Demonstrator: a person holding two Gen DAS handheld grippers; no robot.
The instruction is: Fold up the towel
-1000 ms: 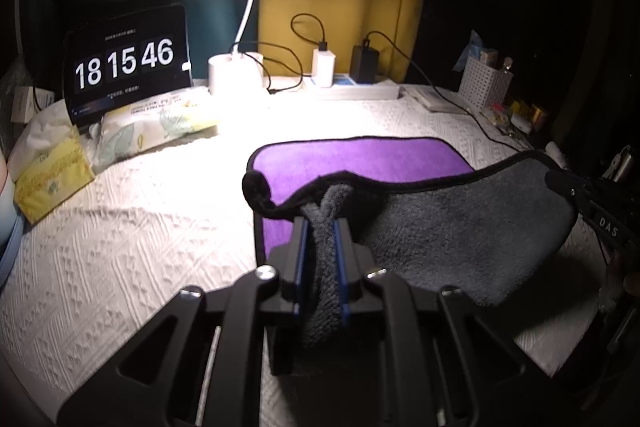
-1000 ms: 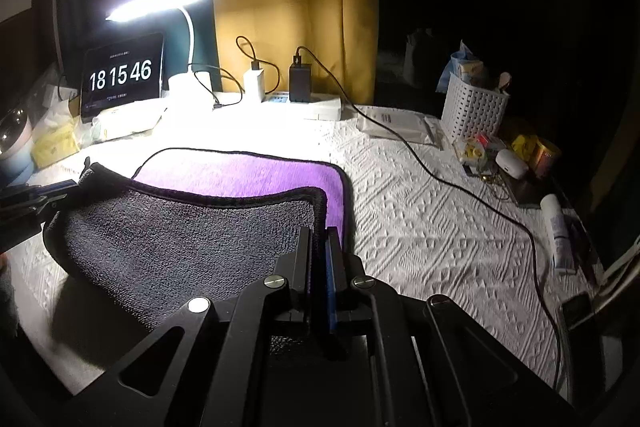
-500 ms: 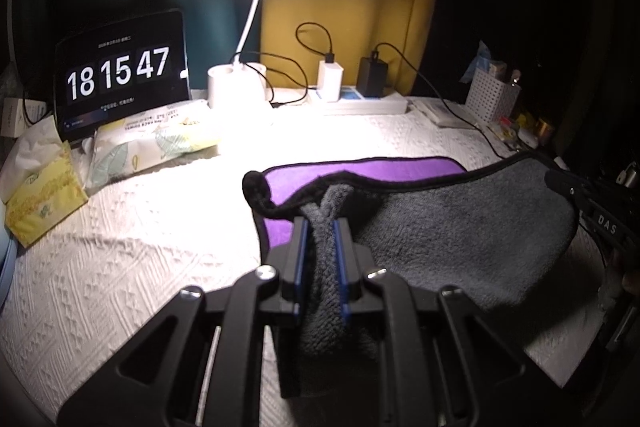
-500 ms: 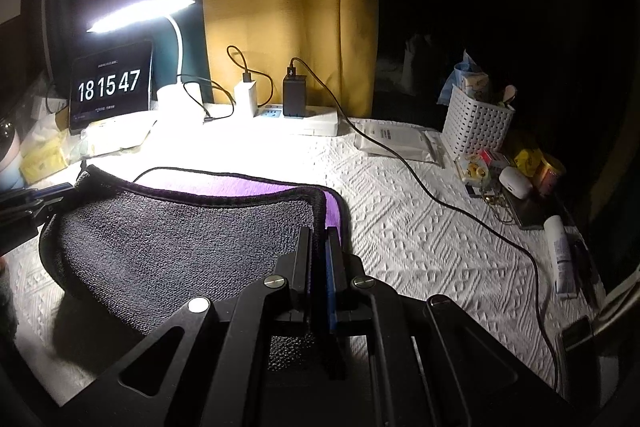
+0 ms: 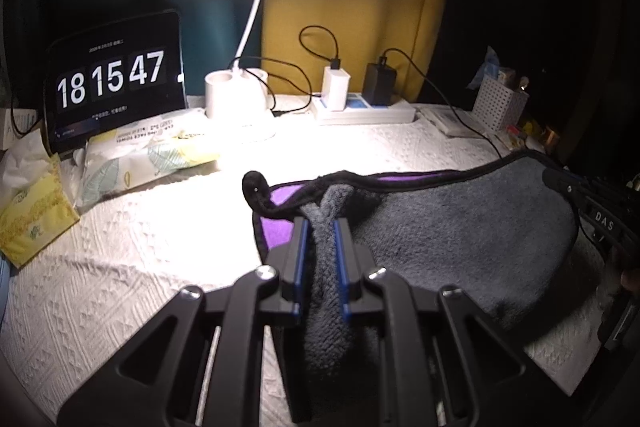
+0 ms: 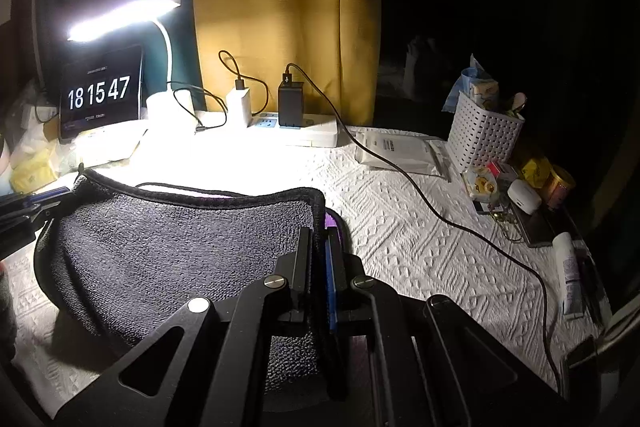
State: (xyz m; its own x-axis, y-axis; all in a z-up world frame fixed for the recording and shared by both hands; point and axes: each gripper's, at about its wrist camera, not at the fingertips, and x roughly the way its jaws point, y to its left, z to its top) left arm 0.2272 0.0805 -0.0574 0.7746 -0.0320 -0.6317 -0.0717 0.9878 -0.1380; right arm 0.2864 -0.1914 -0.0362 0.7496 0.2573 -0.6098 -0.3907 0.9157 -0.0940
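The towel (image 5: 460,227) is grey on one side and purple on the other, with black trim. It lies half doubled over on the white quilted table cover. My left gripper (image 5: 322,227) is shut on the towel's near left corner, a bunch of grey pile between its blue pads. My right gripper (image 6: 319,239) is shut on the near right corner of the towel (image 6: 180,239). The grey side faces up and covers most of the purple side, of which only a strip (image 5: 416,179) shows at the far edge. Each gripper shows at the edge of the other's view.
At the back stand a lit desk lamp (image 5: 240,99), a clock tablet (image 5: 114,79), a power strip with chargers (image 5: 364,109) and tissue packs (image 5: 148,151). A white basket (image 6: 482,133), small bottles and a black cable (image 6: 440,215) lie to the right.
Both grippers have carried the held towel edge away from me toward the far edge. The grey side now covers more of the purple side.
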